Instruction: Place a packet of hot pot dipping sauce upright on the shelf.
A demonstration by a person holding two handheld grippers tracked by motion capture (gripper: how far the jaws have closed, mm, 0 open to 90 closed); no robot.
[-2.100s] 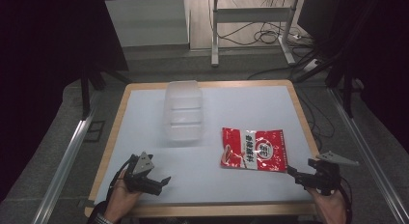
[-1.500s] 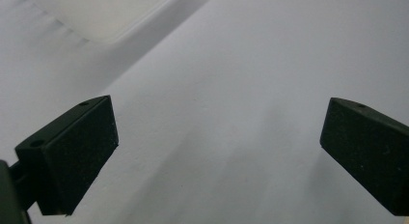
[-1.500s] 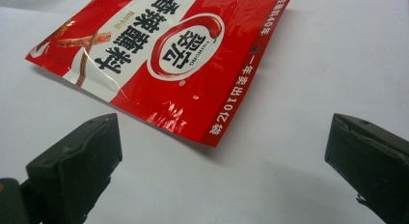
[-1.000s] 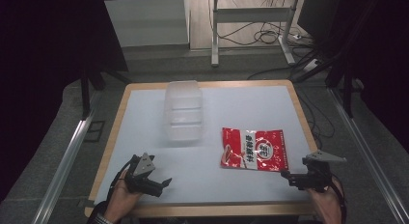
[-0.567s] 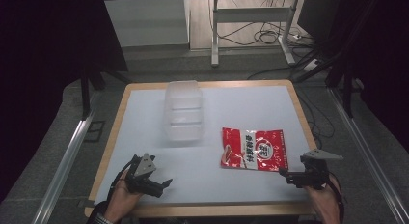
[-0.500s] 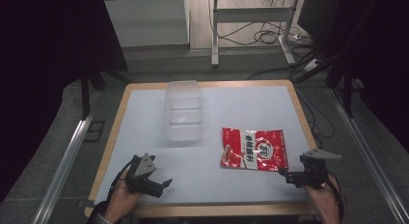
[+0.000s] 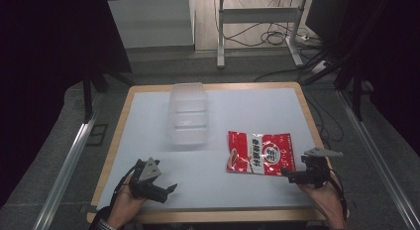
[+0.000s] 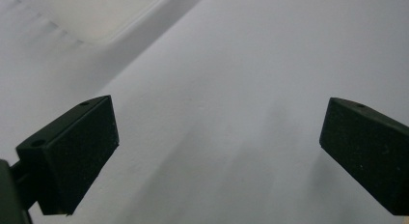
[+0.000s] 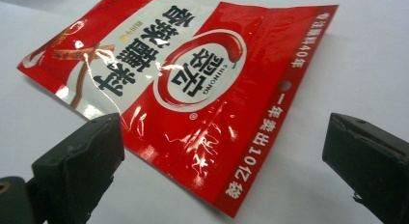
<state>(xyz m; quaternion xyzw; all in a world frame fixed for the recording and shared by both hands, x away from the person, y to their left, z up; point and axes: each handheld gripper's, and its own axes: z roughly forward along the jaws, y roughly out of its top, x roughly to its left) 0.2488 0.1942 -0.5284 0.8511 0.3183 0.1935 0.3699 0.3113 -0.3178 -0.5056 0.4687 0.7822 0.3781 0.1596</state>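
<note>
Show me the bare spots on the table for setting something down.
Free: the strip between the left gripper and the red packet, and the far right of the table beyond the clear box. Crowded: the near right, where the right gripper meets the packet.

A clear plastic container [image 7: 188, 112] with several compartments stands toward the far left part of the pale surface [image 7: 247, 111], which has a light wooden edge. Beyond the surface, a metal stand [image 7: 257, 22] rises from the floor, with dark cables [image 7: 275, 36] looped around its feet. A metal rail [image 7: 67, 165] runs along the left side, another [image 7: 376, 155] along the right.
</note>
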